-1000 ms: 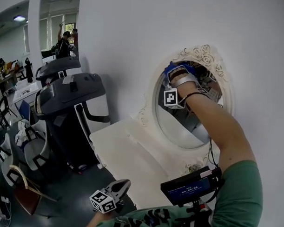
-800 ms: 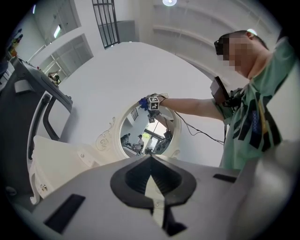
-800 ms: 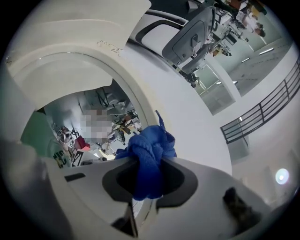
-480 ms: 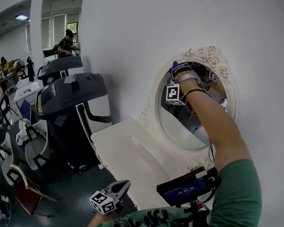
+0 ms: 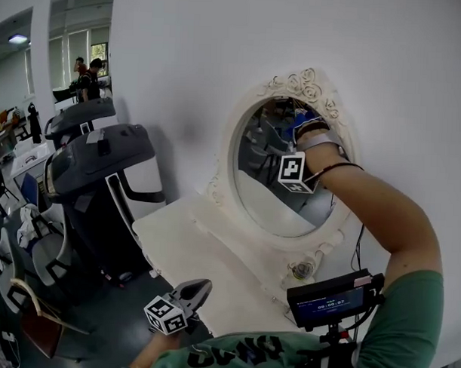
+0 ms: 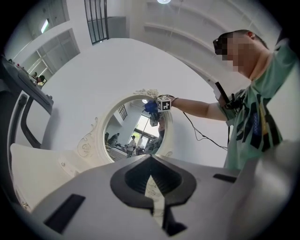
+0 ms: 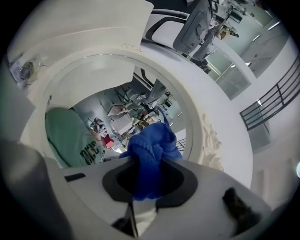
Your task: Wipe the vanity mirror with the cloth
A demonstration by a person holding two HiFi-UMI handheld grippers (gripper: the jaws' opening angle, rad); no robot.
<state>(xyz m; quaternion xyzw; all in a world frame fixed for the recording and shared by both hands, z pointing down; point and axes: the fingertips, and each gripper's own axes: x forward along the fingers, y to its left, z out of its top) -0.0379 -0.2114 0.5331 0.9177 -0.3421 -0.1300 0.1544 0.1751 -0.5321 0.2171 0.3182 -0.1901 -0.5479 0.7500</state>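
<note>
**Operator:** What is the right gripper (image 7: 150,177) doing?

**Technician:** It is clenching a bunched blue terry cloth (image 7: 151,149) between its jaws. The cloth is bulging out ahead of the jaws. In the head view the right gripper (image 5: 303,123) is reaching up to the upper right part of the oval vanity mirror (image 5: 266,190), close beside the ornate white carved frame (image 5: 302,82). Whether the cloth is touching the glass cannot be told.

**Operator:** And the left gripper (image 6: 152,182)?

**Technician:** Its jaws are sitting together with nothing between them. In the head view the left gripper (image 5: 187,300) is hanging low, well apart from the mirror, beside the front edge of the white bench (image 5: 184,249).

**Operator:** What is surrounding the work area?

**Technician:** The mirror is hanging on a plain white wall (image 5: 220,58) above the bench. A dark grey treadmill (image 5: 95,163) is standing to the left of the bench. A small black screen unit (image 5: 332,301) is showing at the person's chest.
</note>
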